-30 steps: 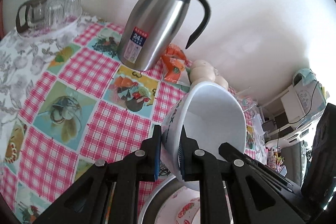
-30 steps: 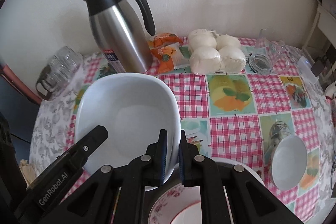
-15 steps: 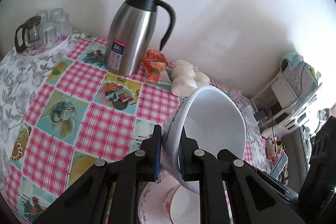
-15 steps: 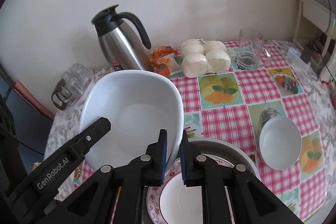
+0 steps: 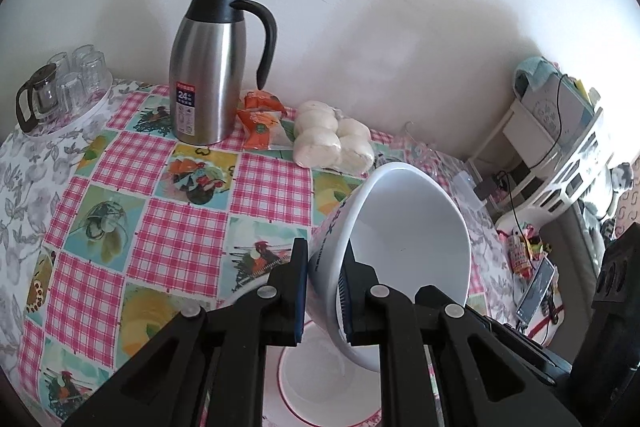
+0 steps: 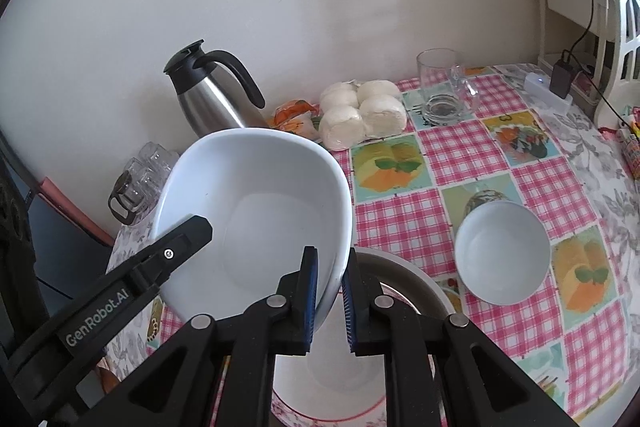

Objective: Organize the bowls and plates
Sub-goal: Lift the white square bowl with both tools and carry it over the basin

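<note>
Both grippers hold a large white bowl (image 5: 404, 247) (image 6: 260, 211), tilted in the air. My left gripper (image 5: 324, 291) is shut on its near rim. My right gripper (image 6: 330, 295) is shut on the opposite rim, and one of the left gripper's fingers (image 6: 176, 247) shows across the bowl. Below the bowl lies a white plate with a red floral border (image 5: 320, 387) (image 6: 328, 387), inside a grey basin (image 6: 408, 271). A small white bowl (image 6: 502, 251) stands upright on the checked tablecloth to the right.
A steel thermos jug (image 5: 208, 75) stands at the back by the wall, beside an orange snack packet (image 5: 260, 119) and bagged white buns (image 5: 332, 143). A tray of glasses (image 5: 64, 87) sits far left, a glass mug (image 6: 440, 87) far right. A white shelf (image 5: 560, 131) stands past the table.
Both grippers have pulled back and slightly up with the large bowl still held. The jug and buns now look farther off, and more of the plate below shows.
</note>
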The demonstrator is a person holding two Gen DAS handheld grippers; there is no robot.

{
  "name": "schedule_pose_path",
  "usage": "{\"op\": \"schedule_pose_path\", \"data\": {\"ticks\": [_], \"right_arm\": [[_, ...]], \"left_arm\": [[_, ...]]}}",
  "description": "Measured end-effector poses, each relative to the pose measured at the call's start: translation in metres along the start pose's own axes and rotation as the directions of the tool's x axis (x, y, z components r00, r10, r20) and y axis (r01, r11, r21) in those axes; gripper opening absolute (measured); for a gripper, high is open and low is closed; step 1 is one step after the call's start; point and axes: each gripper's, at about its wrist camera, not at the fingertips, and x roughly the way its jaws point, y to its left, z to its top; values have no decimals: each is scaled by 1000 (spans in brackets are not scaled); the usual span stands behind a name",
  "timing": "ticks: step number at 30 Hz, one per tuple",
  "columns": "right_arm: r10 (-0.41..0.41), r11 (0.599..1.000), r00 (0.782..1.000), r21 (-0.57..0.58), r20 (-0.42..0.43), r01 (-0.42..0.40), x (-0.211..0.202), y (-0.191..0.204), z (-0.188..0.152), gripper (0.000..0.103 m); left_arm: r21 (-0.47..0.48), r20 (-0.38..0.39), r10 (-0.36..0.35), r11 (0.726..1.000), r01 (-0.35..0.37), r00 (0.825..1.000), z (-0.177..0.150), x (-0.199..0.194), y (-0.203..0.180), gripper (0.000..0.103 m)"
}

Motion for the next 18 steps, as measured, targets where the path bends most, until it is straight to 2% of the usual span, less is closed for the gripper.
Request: {"op": "schedule_pose_path", "data": {"ticks": [9,18], "right_arm": [[5,1000,1000,17,-9,-5,-13,-20,-8,15],[15,999,999,37,-37,-14,-16,-33,-18,15]], "left_arm": [[23,-15,12,1000,-12,1000,-8,1,-25,14],[33,-45,35,999,-34,998,-24,2,-33,15]]}}
